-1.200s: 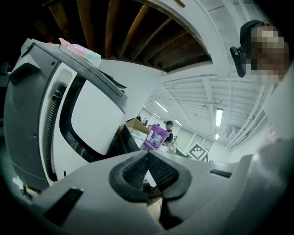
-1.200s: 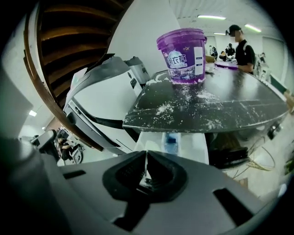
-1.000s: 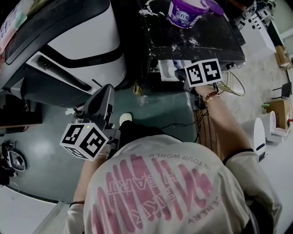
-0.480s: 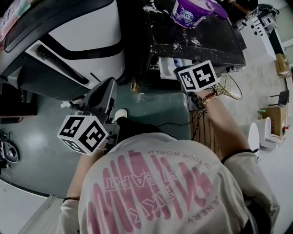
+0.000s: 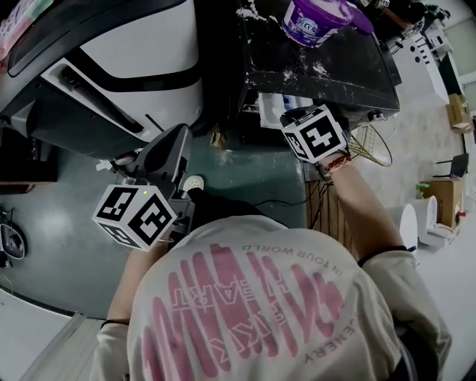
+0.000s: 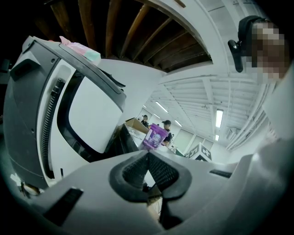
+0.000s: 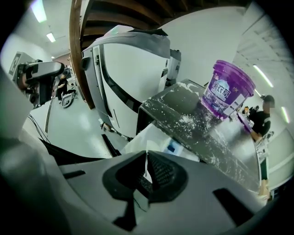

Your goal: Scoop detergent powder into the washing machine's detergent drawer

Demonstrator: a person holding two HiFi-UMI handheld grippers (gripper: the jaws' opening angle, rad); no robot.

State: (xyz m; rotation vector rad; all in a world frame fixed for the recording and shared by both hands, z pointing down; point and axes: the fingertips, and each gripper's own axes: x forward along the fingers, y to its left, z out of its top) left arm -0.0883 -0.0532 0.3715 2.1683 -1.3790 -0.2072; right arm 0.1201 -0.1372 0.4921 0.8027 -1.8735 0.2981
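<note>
The purple detergent tub [image 5: 316, 18] stands on a dark tabletop [image 5: 349, 67] dusted with white powder. The white washing machine [image 5: 126, 59] with black trim is to its left; I cannot pick out its drawer. My left gripper [image 5: 172, 141] points up between machine and table, shut with nothing in it. In the left gripper view, the left gripper [image 6: 147, 158] faces the tub [image 6: 156, 136] and the machine [image 6: 69, 105]. My right gripper [image 5: 291, 117] is at the table's near edge, below the tub. In its own view, the right gripper [image 7: 146, 172] is shut and empty, with the tub [image 7: 227, 92] ahead.
A white box [image 7: 158, 140] sits under the dark table's [image 7: 197, 124] edge. A wire basket [image 5: 372, 141] and cables lie on the floor to the right. Cardboard boxes [image 5: 439, 190] stand further right. People stand in the background of the room.
My right gripper has shifted a little left and toward me, its marker cube turning. The left gripper has barely moved.
</note>
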